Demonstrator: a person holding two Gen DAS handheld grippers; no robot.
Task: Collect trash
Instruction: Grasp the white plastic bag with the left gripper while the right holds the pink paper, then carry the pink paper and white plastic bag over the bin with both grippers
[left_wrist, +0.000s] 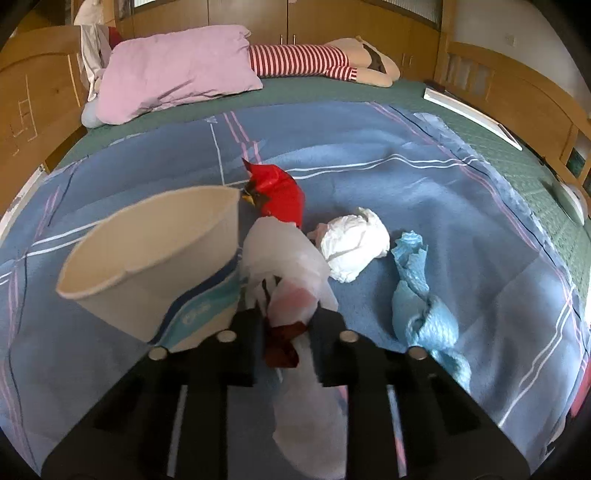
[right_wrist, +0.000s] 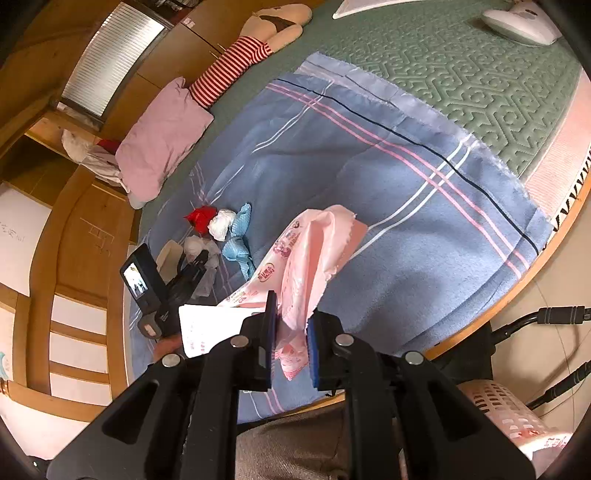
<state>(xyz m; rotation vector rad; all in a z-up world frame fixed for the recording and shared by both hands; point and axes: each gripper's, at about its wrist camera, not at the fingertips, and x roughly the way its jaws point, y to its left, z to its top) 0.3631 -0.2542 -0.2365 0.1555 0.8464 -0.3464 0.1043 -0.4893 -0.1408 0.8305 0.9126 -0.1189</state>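
A slip is judged the chief risk on the left: the thin white plastic bag (left_wrist: 288, 258) is pinched only by a bunched fold, with a dark red scrap beside it, and could be drawn out of the grip if lifted sharply; the paper cup (left_wrist: 155, 258), lying on its side and touching the bag, could be knocked or rolled across the blue blanket (left_wrist: 369, 177); the left gripper (left_wrist: 286, 325) is held low and nearly level over the bed, its fingers closed on the bag; further right the red wrapper (left_wrist: 277, 192), the white tissue ball (left_wrist: 354, 247) and the blue cloth (left_wrist: 417, 295) lie uncollected on the blanket; the right gripper (right_wrist: 291, 332) is held high, angled down, its fingers clamped on a pink printed wrapper (right_wrist: 310, 251), which hangs loosely and might tear or slide free.
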